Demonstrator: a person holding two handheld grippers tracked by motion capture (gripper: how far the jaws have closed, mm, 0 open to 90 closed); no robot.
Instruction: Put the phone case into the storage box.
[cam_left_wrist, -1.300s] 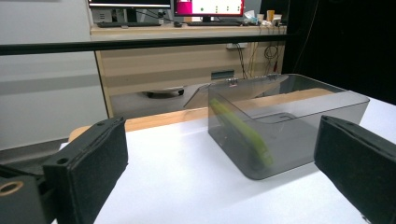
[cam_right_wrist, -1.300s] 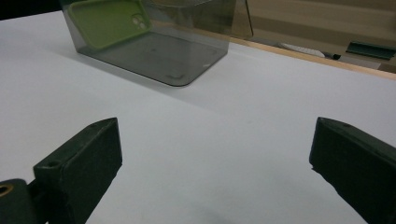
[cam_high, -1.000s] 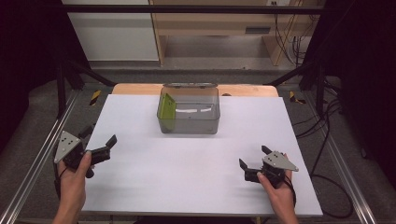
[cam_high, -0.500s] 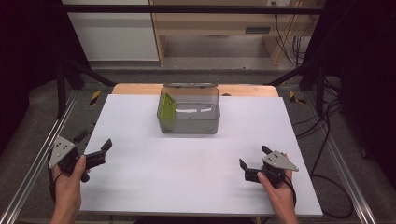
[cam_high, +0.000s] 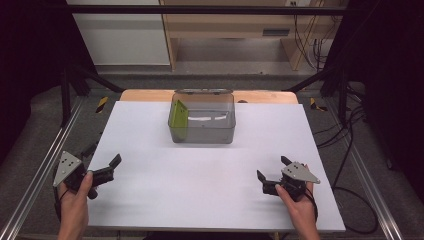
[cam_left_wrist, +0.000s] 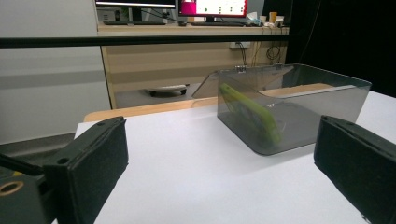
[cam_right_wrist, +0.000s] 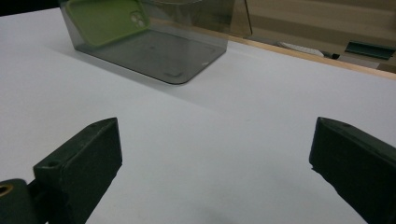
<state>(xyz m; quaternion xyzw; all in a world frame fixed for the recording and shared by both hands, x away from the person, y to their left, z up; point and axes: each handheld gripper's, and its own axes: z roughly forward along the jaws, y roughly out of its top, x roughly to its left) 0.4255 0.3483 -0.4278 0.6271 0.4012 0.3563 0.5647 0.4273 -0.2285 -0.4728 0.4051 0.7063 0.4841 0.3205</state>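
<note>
One clear box (cam_high: 203, 125), one green phone case (cam_high: 178, 119), two grippers.

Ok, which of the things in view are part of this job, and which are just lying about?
Part of the job:
- clear grey box, lid open
- green phone case, leaning inside the box
- left gripper and right gripper, both open and holding nothing

Just lying about:
- white table
- monitors on the desk behind
- cables on the floor

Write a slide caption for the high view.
Both open grippers, left and right, rest near a clear box holding a green phone case.
</note>
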